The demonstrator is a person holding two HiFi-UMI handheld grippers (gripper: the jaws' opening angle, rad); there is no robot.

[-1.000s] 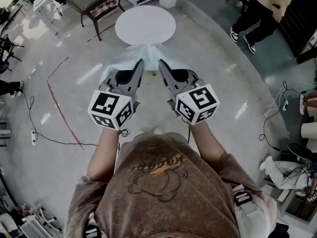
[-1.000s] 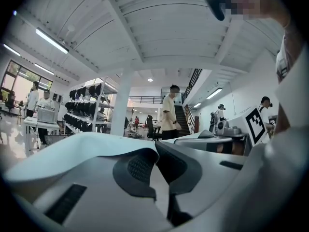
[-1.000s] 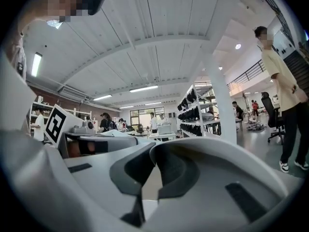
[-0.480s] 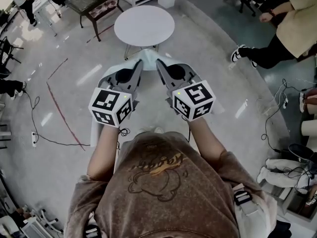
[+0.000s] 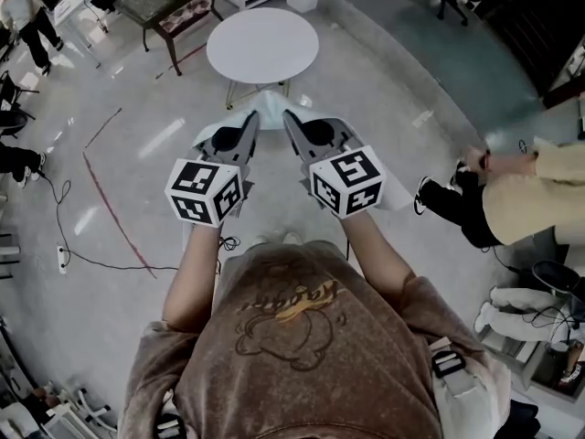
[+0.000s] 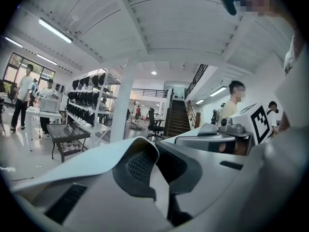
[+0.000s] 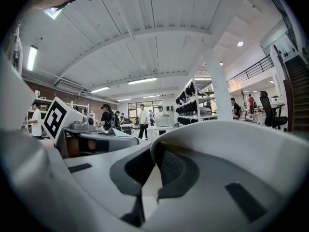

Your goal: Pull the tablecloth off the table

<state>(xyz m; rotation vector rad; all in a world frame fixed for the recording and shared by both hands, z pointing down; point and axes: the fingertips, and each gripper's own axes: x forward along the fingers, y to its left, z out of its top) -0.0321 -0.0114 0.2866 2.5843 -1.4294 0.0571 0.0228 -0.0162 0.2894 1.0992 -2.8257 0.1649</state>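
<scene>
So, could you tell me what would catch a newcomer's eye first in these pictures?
Most striking are the two grippers with marker cubes at the centre of the head view. The left gripper and right gripper are side by side, each shut on the white tablecloth, which drapes below them. Just beyond stands a round white table, and a person in a beige top leans in at the right edge.

Shirt point(image 5: 302, 337): brown, short-sleeved, bear graphic on the front.
Left gripper point(image 5: 255, 117): pale grey shell, dark ribbed pads point(image 6: 140, 167).
Right gripper point(image 5: 287, 115): identical build.
Marker cubes point(image 5: 206, 191): white, black square patterns on the faces.
</scene>
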